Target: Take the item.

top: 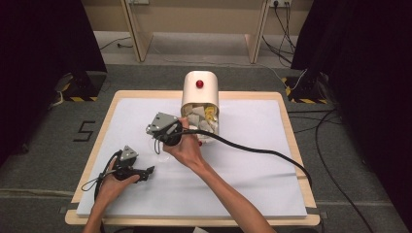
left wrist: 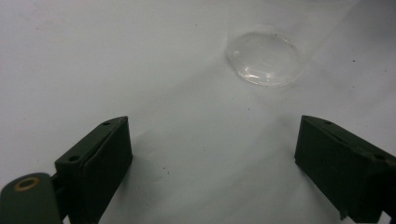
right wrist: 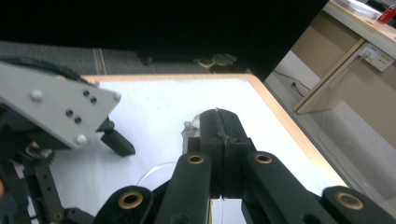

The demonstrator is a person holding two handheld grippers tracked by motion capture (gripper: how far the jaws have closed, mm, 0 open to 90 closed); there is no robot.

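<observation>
A clear round dish-like thing (top: 163, 156) lies on the white sheet (top: 252, 160). My left gripper (top: 146, 172) rests low on the sheet just left of it, jaws open and empty; in the left gripper view (left wrist: 212, 149) the clear thing (left wrist: 264, 58) lies ahead, a little to the right. My right gripper (top: 158, 144) hangs above the clear thing, pointing down. Its jaws are shut (right wrist: 218, 113) with a small pale scrap (right wrist: 189, 131) sticking out at their tip. Below them shows the clear rim (right wrist: 152, 173).
A cream bin (top: 200, 90) with a red button lies on its side at the table's far middle, crumpled paper (top: 204, 119) spilling from its mouth. The right gripper's thick cable (top: 262, 151) trails across the sheet to the right. The wooden table edge (top: 291, 136) borders the sheet.
</observation>
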